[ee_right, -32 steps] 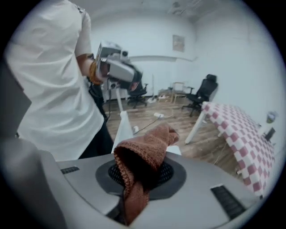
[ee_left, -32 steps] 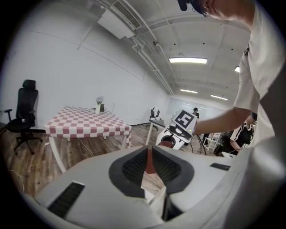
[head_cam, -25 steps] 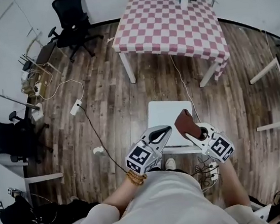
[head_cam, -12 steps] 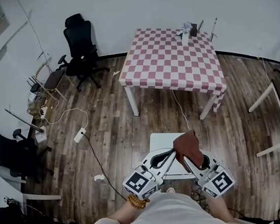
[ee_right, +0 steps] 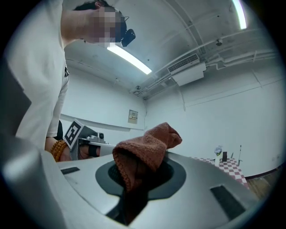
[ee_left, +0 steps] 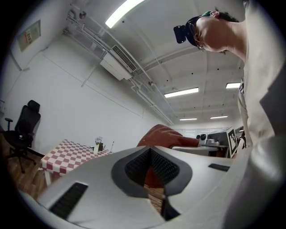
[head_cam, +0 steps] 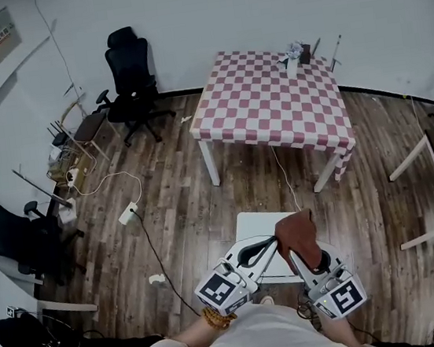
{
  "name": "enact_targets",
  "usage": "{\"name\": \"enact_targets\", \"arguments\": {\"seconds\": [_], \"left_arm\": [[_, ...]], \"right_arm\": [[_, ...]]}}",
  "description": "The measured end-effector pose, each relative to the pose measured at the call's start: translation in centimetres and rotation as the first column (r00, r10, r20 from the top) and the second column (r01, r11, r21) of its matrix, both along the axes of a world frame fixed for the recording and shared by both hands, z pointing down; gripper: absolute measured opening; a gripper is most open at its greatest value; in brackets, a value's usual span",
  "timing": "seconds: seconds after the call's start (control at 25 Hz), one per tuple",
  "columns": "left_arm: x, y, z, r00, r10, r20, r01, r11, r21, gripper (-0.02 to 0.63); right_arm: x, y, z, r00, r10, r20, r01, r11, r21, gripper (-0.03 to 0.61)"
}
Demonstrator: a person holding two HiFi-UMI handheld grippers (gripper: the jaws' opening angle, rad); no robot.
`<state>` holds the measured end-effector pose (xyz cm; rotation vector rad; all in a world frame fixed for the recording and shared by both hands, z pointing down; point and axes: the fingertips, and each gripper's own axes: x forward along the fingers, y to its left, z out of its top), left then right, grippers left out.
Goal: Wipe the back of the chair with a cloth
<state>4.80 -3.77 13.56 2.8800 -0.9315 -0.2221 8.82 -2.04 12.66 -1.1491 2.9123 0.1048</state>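
The right gripper (head_cam: 302,256) has its jaws clamped on a rust-brown knitted cloth (head_cam: 296,234), whose bunched end sticks up past the jaw tips. The cloth hangs over the right side of the white chair (head_cam: 252,224), which stands on the wooden floor (head_cam: 174,206) near the checked table (head_cam: 271,102). The left gripper (head_cam: 266,242) is just beside the cloth, over the chair's near edge, with its jaws drawn together and nothing between them.
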Motion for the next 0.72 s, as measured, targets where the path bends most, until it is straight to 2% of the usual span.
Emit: {"name": "enact_targets", "arguments": {"seconds": [0.36,0.72], "left_arm": [[-0.3,0.3,0.1,1.000,0.001,-0.005,-0.001,1.000,-0.018,0.031],[-1.0,0.5,1.2,1.000,-0.011,-0.004,0.011,1.000,0.007,0.031]], "right_arm": [[-0.3,0.0,-0.3,1.000,0.006,-0.002,-0.006,1.000,0.004,0.071],[-1.1,0.4,0.9,1.000,-0.013,0.007,0.013,1.000,0.010,0.071]]}}
